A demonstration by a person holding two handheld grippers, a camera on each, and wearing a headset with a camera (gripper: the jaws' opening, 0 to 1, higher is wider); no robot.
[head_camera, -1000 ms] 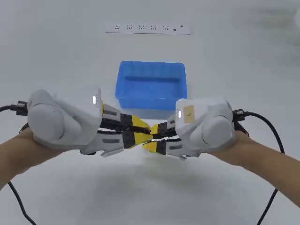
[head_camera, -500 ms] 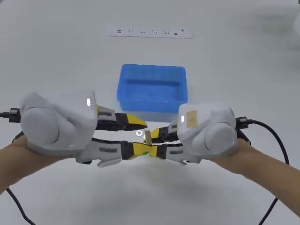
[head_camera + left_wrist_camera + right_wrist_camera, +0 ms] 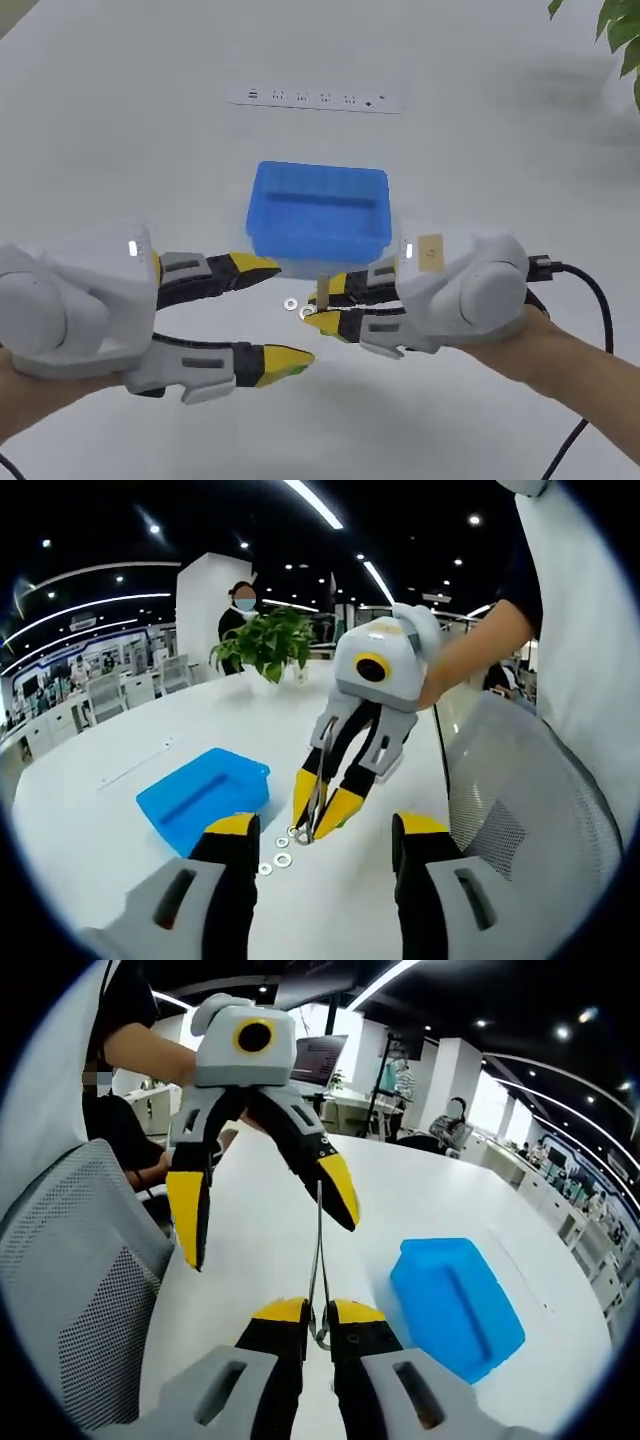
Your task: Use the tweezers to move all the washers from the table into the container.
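The blue container (image 3: 318,205) sits on the white table (image 3: 480,130), just beyond both grippers and apart from their jaws. The left gripper (image 3: 293,311) hovers with its jaws spread wide and nothing between them, facing the right gripper (image 3: 320,1315), whose jaws are pinched together on the tweezers (image 3: 319,1250). The tweezers point down at the table with their tips at a few small washers (image 3: 290,304), which lie loose between the two grippers, just in front of the container; whether the tips grip one cannot be told.
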